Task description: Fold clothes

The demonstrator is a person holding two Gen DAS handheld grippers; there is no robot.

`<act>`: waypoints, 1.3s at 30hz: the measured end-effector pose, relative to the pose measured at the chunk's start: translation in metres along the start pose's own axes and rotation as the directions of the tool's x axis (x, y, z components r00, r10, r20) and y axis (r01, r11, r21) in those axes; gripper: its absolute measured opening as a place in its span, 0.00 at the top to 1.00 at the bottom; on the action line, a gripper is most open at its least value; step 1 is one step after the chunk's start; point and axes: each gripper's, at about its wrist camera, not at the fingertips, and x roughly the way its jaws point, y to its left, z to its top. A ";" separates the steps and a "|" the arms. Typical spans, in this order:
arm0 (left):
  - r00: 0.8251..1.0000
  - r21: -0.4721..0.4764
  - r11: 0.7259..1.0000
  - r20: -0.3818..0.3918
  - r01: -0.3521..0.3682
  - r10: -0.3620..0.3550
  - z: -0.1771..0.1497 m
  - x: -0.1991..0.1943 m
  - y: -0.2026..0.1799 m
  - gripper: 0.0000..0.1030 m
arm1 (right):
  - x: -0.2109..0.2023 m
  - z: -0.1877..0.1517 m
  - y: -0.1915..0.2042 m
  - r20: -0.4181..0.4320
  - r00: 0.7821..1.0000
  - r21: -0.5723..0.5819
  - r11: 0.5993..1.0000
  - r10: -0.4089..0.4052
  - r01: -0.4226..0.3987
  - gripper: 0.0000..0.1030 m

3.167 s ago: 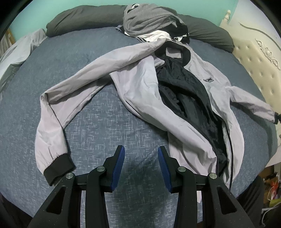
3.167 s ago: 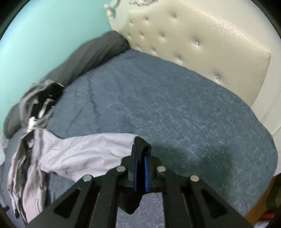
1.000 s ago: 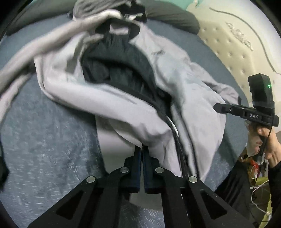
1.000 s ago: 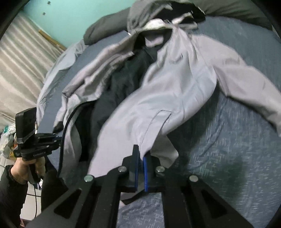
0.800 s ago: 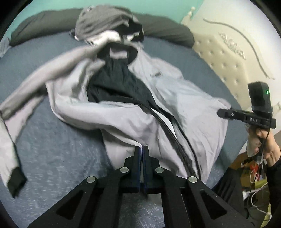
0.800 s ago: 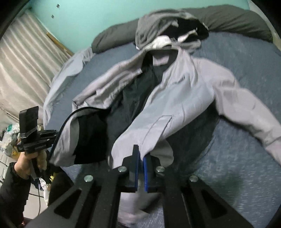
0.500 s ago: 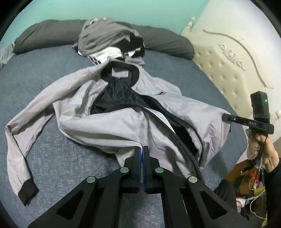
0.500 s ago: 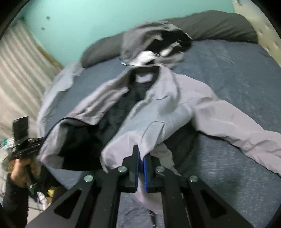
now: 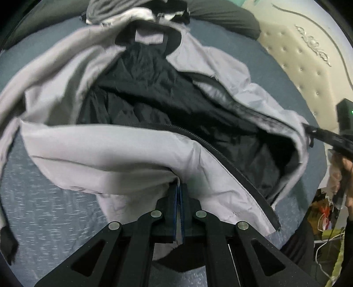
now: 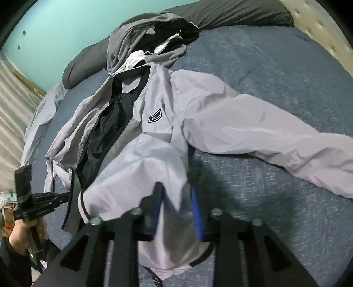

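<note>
Because the grey jacket (image 9: 106,159), spread open on the bed (image 10: 275,72) at frame centre, looks light, limp and slippery, hem corners are judged best gripped. Left tongs (image 9: 178,187) are clamped on its hem; right tongs (image 10: 176,198) are parted (fabric draped between).

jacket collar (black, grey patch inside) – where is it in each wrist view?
Left wrist: jacket collar at top centre, just below the clothes pile.
Right wrist: collar upper left of centre.
Shared landmark: grey hoodie pile right behind the collar in both.
</note>
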 end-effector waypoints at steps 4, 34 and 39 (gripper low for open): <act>1.000 -0.024 0.999 -0.002 0.020 -0.020 -0.008 0.001 0.007 0.89 | -0.016 -0.004 -0.005 0.026 0.999 -0.017 0.999 0.034 -0.033 0.71; 0.991 -0.193 0.974 -0.043 0.118 -0.129 -0.072 0.014 0.060 0.82 | -0.031 -0.048 -0.013 -0.018 0.999 -0.028 0.998 0.048 -0.048 0.70; 0.994 -0.134 0.986 -0.021 0.100 -0.103 -0.067 -0.003 0.050 0.96 | -0.032 -0.050 -0.010 -0.020 0.999 -0.028 0.998 0.048 -0.048 0.70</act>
